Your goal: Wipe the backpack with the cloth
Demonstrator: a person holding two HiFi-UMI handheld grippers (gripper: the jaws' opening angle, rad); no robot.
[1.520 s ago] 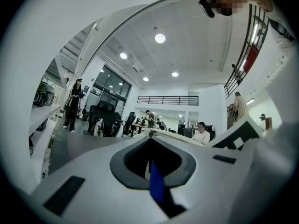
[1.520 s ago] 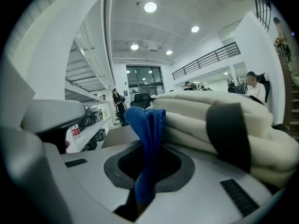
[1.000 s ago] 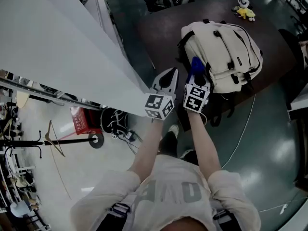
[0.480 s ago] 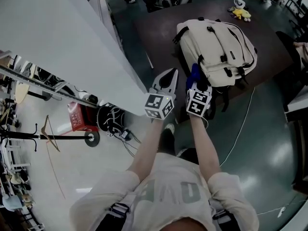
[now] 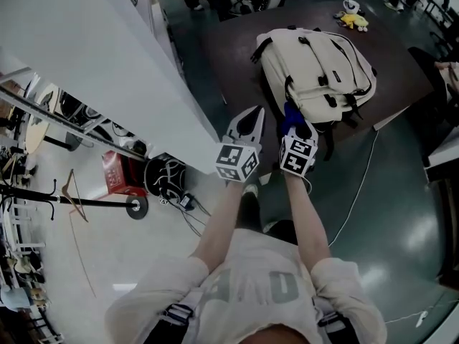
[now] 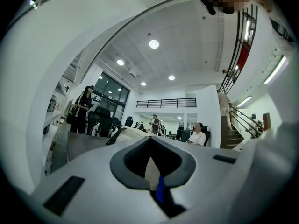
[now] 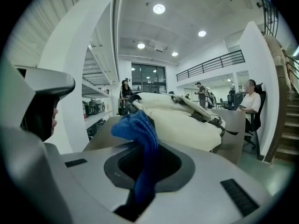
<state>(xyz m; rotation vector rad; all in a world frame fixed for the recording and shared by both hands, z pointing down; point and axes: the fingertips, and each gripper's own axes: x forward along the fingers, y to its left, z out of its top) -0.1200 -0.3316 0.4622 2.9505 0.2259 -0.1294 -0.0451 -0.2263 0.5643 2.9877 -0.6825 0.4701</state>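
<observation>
A cream backpack (image 5: 315, 63) lies on a dark brown table (image 5: 229, 41); it also shows in the right gripper view (image 7: 187, 120) and, smaller, in the left gripper view (image 6: 135, 133). My right gripper (image 5: 292, 120) (image 7: 142, 171) is shut on a blue cloth (image 5: 290, 112) (image 7: 140, 134), which hangs just off the backpack's near edge, close to its black straps. My left gripper (image 5: 249, 122) (image 6: 152, 171) is shut with nothing in it, beside the right one, over the table's near left corner.
A big white slanted panel (image 5: 107, 63) rises at the left. A yellow plush toy (image 5: 350, 16) lies at the table's far side. A red crate (image 5: 118, 174), a coat stand and a white cable (image 5: 358, 185) are on the floor. A seated person (image 7: 250, 106) is beyond.
Both grippers have drawn back a little toward the table's near edge. The blue cloth, earlier over the backpack's lower part, is now at its near edge. The backpack sits farther up the view.
</observation>
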